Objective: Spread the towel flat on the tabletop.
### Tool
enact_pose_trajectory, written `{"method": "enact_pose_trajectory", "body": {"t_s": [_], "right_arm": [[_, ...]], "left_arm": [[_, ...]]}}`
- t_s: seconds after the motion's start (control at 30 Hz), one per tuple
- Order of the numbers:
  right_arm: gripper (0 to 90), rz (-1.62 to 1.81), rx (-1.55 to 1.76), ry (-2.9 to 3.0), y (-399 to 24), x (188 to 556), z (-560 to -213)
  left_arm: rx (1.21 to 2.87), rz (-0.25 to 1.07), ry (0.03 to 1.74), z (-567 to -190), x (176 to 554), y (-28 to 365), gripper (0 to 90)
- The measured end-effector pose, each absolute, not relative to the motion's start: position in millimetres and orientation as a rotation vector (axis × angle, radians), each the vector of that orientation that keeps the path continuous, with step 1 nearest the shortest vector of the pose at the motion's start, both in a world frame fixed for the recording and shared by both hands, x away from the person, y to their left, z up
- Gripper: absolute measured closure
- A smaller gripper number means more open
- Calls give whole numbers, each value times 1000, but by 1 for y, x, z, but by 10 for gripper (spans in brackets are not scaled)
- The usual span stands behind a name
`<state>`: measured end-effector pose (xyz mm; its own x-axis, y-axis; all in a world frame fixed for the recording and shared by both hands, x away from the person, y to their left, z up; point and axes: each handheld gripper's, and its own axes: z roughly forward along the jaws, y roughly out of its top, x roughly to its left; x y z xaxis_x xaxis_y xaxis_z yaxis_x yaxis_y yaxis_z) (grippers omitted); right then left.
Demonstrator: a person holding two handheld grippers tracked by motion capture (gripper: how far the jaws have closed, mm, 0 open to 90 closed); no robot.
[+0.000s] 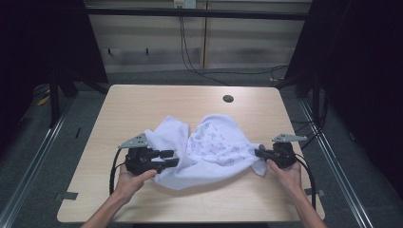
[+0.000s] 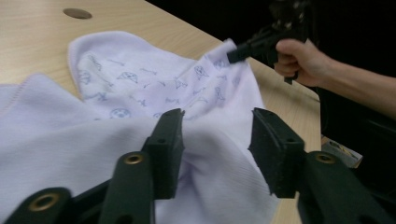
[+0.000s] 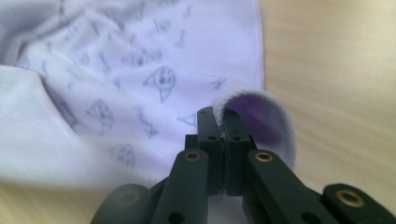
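A white cloth (image 1: 209,147) with small blue prints lies crumpled on the wooden table (image 1: 142,102). My left gripper (image 1: 172,158) is open over the cloth's left side; in the left gripper view the cloth (image 2: 116,135) bunches between and under its spread jaws, with the gripper (image 2: 217,130) not closed on it. My right gripper (image 1: 258,153) is shut on the cloth's right edge. The right gripper view shows the cloth (image 3: 116,84) with its hem curled and pinched in the closed gripper (image 3: 220,122). The right gripper (image 2: 236,53) also appears far off in the left gripper view.
A round cable hole (image 1: 228,99) sits in the table near its far edge. Bare tabletop surrounds the cloth on all sides. Metal rails (image 1: 33,152) run along the floor on both sides, and cables (image 1: 190,57) hang by the back wall.
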<state>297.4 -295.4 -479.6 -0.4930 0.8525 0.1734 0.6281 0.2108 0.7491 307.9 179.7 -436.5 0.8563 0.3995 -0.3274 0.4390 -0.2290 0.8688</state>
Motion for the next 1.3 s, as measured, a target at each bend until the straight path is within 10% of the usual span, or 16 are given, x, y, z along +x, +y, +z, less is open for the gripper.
{"method": "enact_pose_trajectory", "body": {"t_s": [0.2, 0.63, 1.3], "right_arm": [[546, 1156, 1435, 2225, -309, 272, -474], [525, 1260, 1286, 2216, -281, 237, -457], [522, 1398, 878, 2619, -65, 329, -470]], "left_arm": [[1934, 5, 726, -469, 325, 193, 621], [2138, 19, 769, -505, 318, 170, 750], [2130, -84, 762, -492, 287, 201, 763]]}}
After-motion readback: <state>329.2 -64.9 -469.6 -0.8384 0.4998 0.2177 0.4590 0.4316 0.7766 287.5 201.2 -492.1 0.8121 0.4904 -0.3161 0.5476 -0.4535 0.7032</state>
